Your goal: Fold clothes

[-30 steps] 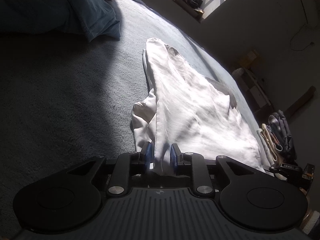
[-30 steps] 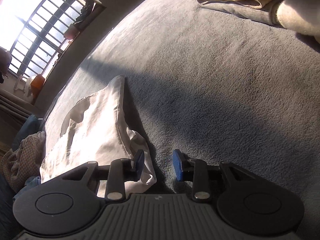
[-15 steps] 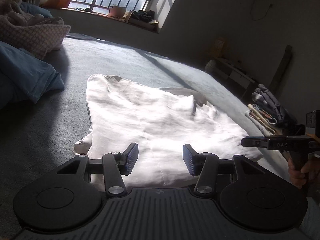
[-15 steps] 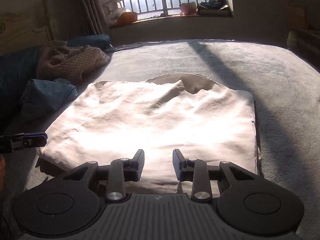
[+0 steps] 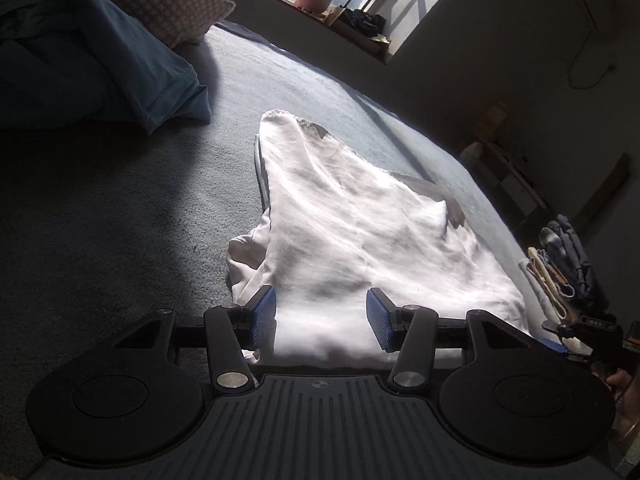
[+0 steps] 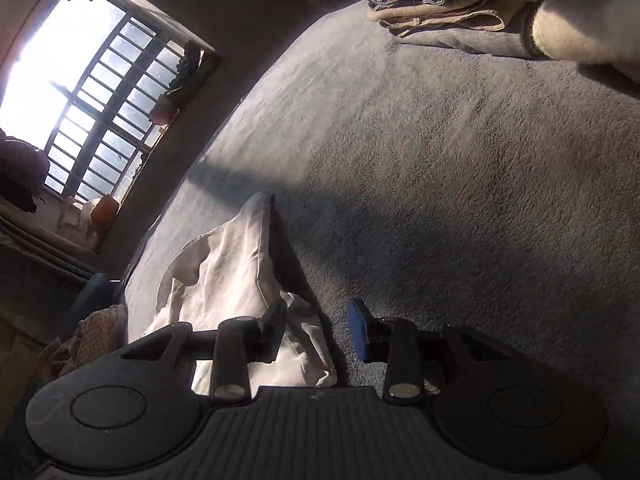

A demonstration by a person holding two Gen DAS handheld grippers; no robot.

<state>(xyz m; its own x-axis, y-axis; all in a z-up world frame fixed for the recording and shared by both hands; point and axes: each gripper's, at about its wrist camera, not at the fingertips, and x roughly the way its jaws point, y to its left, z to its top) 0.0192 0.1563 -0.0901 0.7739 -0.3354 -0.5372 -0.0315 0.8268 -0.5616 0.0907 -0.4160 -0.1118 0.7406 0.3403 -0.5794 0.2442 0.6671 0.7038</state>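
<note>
Left gripper (image 5: 322,322) opening over white garment (image 5: 360,240), near hem hidden.

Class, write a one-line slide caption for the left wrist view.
Left tool, opening, over the near edge of a white garment spread on a grey bed.
</note>
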